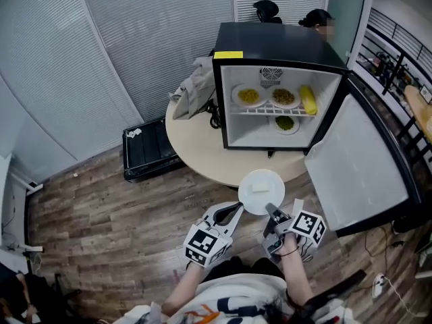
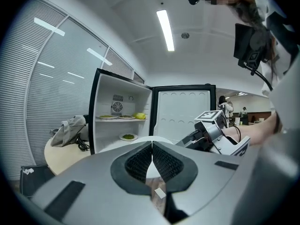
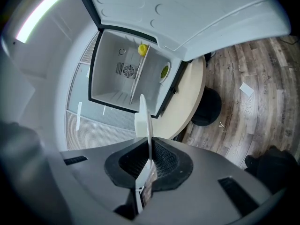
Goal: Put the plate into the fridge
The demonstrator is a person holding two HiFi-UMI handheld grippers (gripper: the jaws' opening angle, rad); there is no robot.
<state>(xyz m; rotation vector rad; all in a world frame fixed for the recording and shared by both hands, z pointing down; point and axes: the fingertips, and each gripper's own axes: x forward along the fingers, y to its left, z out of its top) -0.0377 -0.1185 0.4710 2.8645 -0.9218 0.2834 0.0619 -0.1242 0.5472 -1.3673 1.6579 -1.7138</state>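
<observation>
A white plate (image 1: 261, 189) with a pale piece on it hangs level over the floor, just in front of the round table. My right gripper (image 1: 272, 212) is shut on its near rim; in the right gripper view the plate (image 3: 142, 112) stands edge-on between the pads. My left gripper (image 1: 236, 208) sits by the plate's left edge, shut with nothing in it (image 2: 152, 146). The black mini fridge (image 1: 277, 42) stands on the table with its door (image 1: 358, 160) swung open to the right. Its upper shelf holds two plates of food and a yellow item; a plate of green food lies below.
The round beige table (image 1: 202, 150) also carries a grey bag (image 1: 192, 86) and cables left of the fridge. A black case (image 1: 148, 147) lies on the wood floor at the left. A person (image 1: 317, 20) stands behind the fridge. Railings run along the right.
</observation>
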